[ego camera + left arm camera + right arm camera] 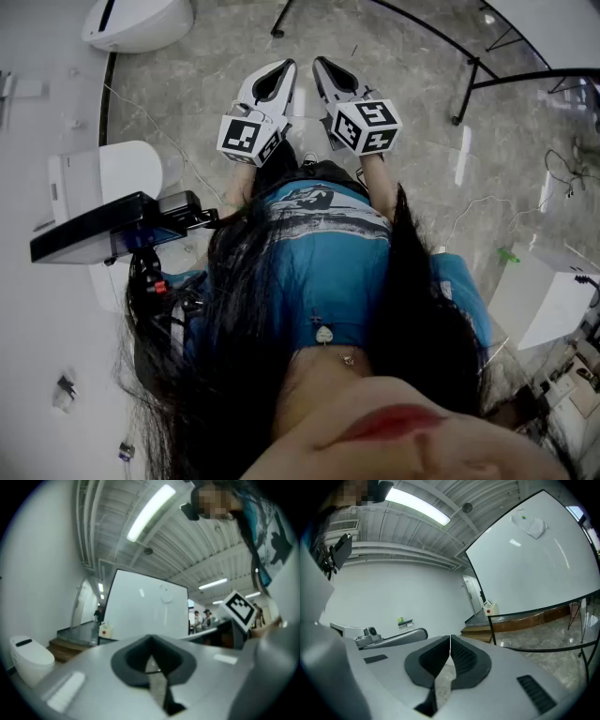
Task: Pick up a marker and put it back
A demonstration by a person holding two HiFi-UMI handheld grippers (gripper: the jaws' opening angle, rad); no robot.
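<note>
No marker shows in any view. My left gripper point(283, 66) and right gripper point(320, 62) are held side by side in front of the person's body, above the marble floor. Each is shut with nothing between its pads. In the left gripper view the dark pads point(136, 660) meet at the tip of the left gripper point(150, 639). The right gripper point(450, 638) shows only a thin seam between its ribbed pads point(461, 658). A large whiteboard point(534, 564) stands ahead on a black frame and also appears in the left gripper view point(145, 606).
Black whiteboard stand legs point(469, 70) cross the floor at the upper right. A white rounded unit point(136, 23) sits at the upper left. A black device on a mount point(103, 230) is at the person's left, a white box point(553, 300) at the right. People point(201, 618) stand far off.
</note>
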